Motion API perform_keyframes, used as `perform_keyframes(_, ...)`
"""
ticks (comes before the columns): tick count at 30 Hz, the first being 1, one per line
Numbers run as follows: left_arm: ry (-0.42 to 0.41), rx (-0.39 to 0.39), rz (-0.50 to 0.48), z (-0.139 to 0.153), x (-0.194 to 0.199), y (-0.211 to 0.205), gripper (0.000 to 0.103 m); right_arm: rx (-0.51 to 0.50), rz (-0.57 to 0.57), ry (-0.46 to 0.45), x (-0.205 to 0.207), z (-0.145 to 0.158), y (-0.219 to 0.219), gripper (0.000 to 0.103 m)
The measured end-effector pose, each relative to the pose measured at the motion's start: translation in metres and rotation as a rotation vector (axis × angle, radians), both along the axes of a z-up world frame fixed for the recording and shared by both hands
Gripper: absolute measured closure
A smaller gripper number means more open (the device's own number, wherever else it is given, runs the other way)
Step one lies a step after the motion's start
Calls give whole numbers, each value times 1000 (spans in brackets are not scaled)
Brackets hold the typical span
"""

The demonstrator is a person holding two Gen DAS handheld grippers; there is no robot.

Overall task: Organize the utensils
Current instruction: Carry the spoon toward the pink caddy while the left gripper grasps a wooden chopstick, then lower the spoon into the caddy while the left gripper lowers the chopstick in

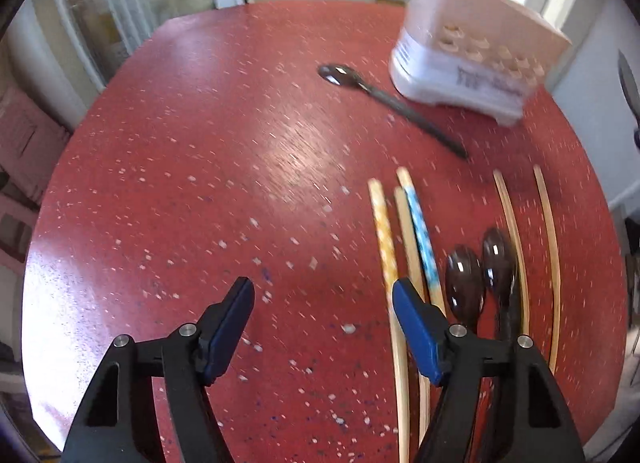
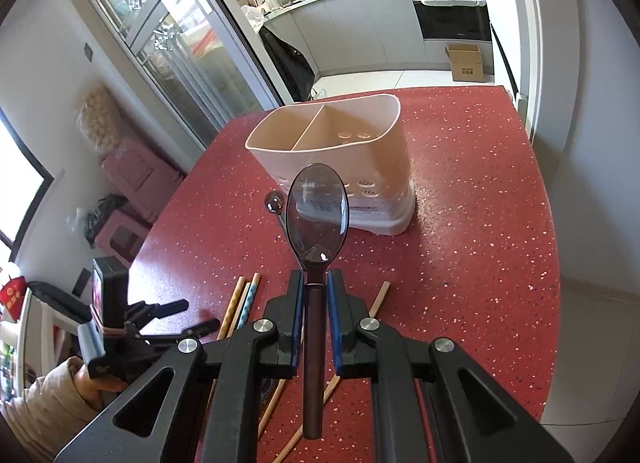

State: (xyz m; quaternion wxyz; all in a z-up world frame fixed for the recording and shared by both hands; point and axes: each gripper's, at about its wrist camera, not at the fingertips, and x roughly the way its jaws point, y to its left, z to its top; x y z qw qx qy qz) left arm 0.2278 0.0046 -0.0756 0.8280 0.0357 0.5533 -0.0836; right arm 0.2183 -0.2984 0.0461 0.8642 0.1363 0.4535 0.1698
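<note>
My left gripper [image 1: 324, 295] hangs open over the red table [image 1: 200, 183] with nothing between its blue pads. Its right finger [image 1: 416, 327] is just left of several chopsticks, among them a yellow-patterned one [image 1: 382, 239] and a blue-patterned one [image 1: 420, 239]. Two dark spoons [image 1: 464, 287] lie right of those, then two plain chopsticks [image 1: 508, 215]. A long dark spoon [image 1: 384, 103] lies near the white utensil holder [image 1: 472, 55]. My right gripper [image 2: 314, 287] is shut on a dark spoon [image 2: 318, 215], bowl forward, in front of the two-compartment holder [image 2: 332, 155].
The right wrist view shows the left gripper [image 2: 200, 314] low at the left with a person's sleeve [image 2: 52, 395] behind it. The table edge [image 2: 552, 263] runs down the right. Beyond the table are glass doors and a kitchen counter.
</note>
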Motion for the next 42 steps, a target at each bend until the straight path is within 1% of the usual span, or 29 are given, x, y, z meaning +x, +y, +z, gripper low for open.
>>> perform_keyframes(2,3,3,-21,-3,-7,-6,7,4,1,3,-1,-1,1,90)
perform_keyframes(5,29,29,-42,-8,-10,-13,7,3,2,3,-2,0,2,90)
perform_keyframes(6,22,28,-45,-7,-11,-13,7,6,4,4,-1,0,2,90)
perform_keyframes(10,54,33,-61,-5,-6,-15,8,6,10,6,-1,0,3,90)
perform_keyframes(11,62,29,-73,-8,-3,-18,12,7,13,7,-1,0,4,90)
perform_keyframes(12,63,31,-95,-6,-3,-21,24,6,14,6,-2,-1,4,90)
perform_keyframes(13,64,26,-124,-5,-3,-26,32,4,15,6,-2,-2,5,90)
perform_keyframes(14,64,29,-151,-5,1,-30,57,3,15,6,-2,-3,5,90)
perform_keyframes(15,70,32,-167,-4,3,-32,66,3,14,7,-2,-3,5,90)
perform_keyframes(17,67,27,-181,-2,3,-38,67,6,7,10,-2,-5,4,90)
perform_keyframes(18,59,5,-179,-1,3,-37,67,7,4,11,-2,-5,3,90)
perform_keyframes(19,31,-36,-165,3,1,-34,67,8,1,11,-3,-5,2,90)
perform_keyframes(23,-53,-104,-115,25,-7,-25,67,-2,-3,-3,-4,-1,1,90)
perform_keyframes(27,-166,-190,-56,64,-15,-17,67,5,-18,-36,-2,8,-2,90)
perform_keyframes(28,-185,-204,-47,69,-9,-7,67,6,-23,-47,-1,11,-3,90)
perform_keyframes(29,-227,-228,-32,85,-8,-5,67,8,-28,-59,0,14,-4,90)
perform_keyframes(30,-247,-243,-27,92,-7,-2,67,9,-31,-71,2,18,-4,90)
perform_keyframes(31,-286,-269,-17,108,-5,-1,67,10,-34,-81,5,21,-5,90)
perform_keyframes(34,-368,-316,-6,141,5,-6,67,18,-41,-106,15,32,-6,90)
perform_keyframes(37,-432,-352,4,170,20,-8,67,26,-49,-132,27,42,-7,90)
perform_keyframes(38,-457,-376,3,184,30,-12,67,31,-52,-150,35,48,-7,90)
perform_keyframes(42,-541,-428,-6,220,62,-26,67,21,-60,-220,59,65,-5,90)
